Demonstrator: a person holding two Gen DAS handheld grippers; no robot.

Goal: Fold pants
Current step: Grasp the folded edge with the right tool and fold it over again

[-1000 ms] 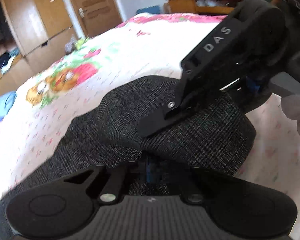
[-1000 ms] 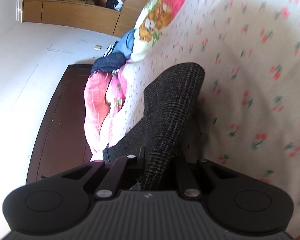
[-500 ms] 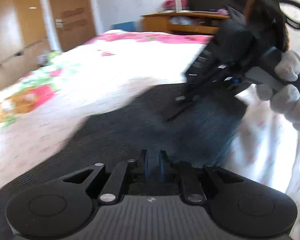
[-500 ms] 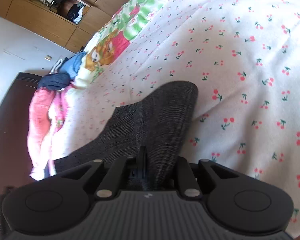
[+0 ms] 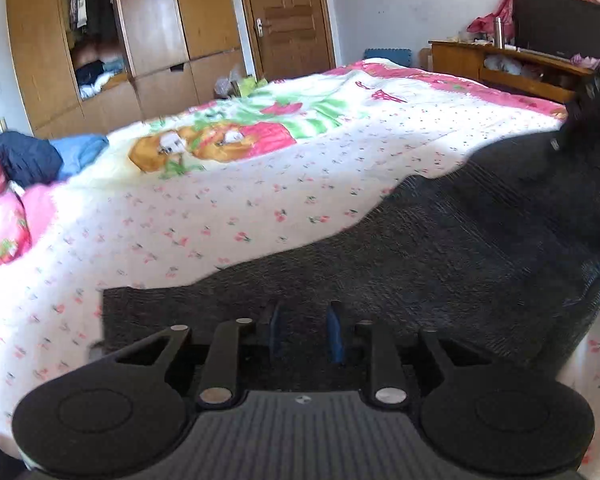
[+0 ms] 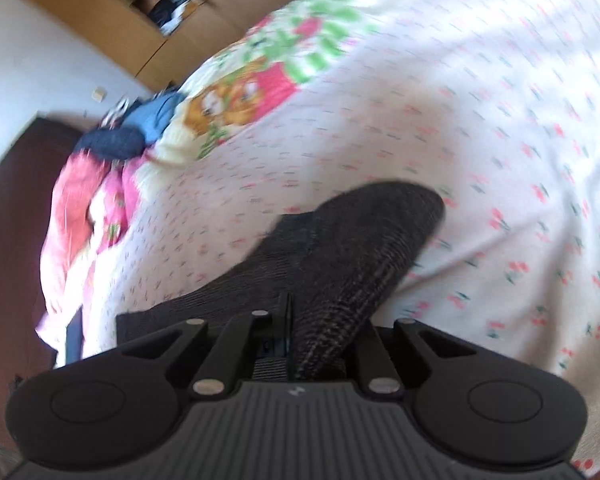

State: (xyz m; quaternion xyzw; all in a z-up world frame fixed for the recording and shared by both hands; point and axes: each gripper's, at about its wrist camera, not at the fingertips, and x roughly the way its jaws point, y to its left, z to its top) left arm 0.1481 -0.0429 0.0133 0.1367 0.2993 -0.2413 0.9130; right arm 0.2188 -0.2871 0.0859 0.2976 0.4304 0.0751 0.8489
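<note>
My left gripper (image 5: 304,330) has its two blue-padded fingers apart, a clear gap between them, with nothing pinched; the pants (image 5: 440,264) lie spread just ahead of and under the tips. From this side the cloth shows as a broad, flat, dark grey sheet with a fine woven grain, running away to my right across the bed. At the far right edge of this view a dark blurred shape sits on the cloth; I cannot tell what it is.

My right gripper (image 6: 296,332) tells a different story: its fingers are clamped on a thick fold of the pants (image 6: 352,248), which bulges up from the tips and ends in a rounded hump just ahead. Here the weave reads as a faint check of pale threads on charcoal. This view is tilted and smeared with blur, so small detail is lost.

The left view alone shows the room: a wooden wardrobe (image 5: 100,40) with one door open and clothes inside, a wooden door (image 5: 288,20), and a low wooden cabinet (image 5: 500,64) far ahead to the right. Both views show the bedsheet (image 5: 180,220), white with small red cherries and a large cartoon print in pink, orange and green, and a heap of pink, navy and blue clothes (image 6: 112,152) off to my left.
</note>
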